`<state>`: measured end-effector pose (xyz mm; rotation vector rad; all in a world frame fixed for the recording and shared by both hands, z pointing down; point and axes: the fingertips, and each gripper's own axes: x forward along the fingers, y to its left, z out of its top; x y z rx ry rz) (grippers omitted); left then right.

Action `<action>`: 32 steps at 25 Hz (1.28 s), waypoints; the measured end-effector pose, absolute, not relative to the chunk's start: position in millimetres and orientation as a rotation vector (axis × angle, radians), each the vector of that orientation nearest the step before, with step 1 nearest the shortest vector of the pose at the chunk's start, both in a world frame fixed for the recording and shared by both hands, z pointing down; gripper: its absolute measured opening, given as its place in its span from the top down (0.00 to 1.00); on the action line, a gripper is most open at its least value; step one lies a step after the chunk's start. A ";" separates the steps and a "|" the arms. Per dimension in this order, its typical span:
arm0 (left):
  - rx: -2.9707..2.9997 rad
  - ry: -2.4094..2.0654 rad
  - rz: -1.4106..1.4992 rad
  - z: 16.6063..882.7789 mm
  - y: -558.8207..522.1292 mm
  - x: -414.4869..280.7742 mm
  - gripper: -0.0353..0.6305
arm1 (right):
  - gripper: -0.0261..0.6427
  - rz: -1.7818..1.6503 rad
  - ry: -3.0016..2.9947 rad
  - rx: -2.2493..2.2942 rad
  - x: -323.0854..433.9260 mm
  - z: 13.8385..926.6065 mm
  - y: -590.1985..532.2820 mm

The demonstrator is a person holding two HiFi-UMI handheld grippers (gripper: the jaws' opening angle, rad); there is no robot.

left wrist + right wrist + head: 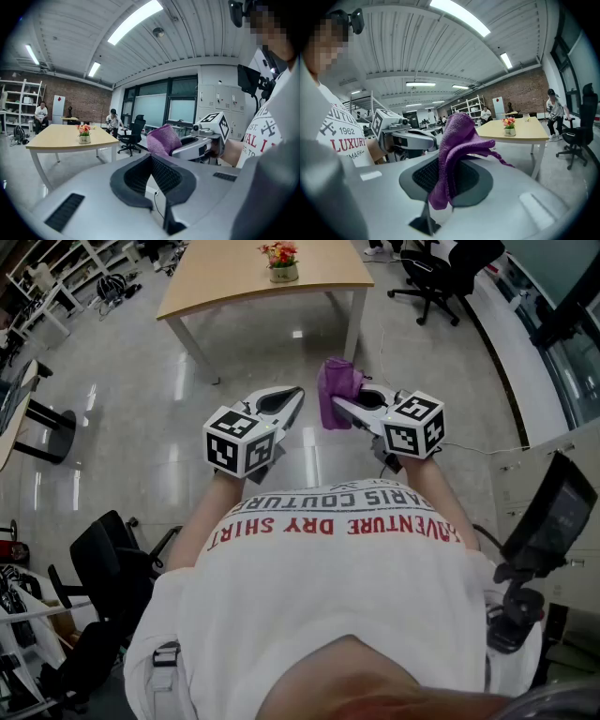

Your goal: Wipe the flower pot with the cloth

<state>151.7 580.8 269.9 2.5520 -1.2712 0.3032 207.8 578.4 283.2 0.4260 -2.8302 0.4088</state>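
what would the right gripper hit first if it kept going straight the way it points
Probably the floor: the right gripper, shut on the purple cloth, tilts slightly down and seems to aim left of the table with the flower pot. Depth is unclear.

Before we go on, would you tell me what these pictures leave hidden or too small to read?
Flower pot: too small in every view to tell whether it is dirty or to read its label.
Right hand-held gripper: in the right gripper view the cloth covers the spot where it pinches.
Table: its far end is cut off by the top edge of the head view.
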 end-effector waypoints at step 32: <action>2.432 -1.195 0.335 357.2 242.3 -2.0 0.94 | 0.88 0.744 -2.744 0.612 100.4 363.2 231.4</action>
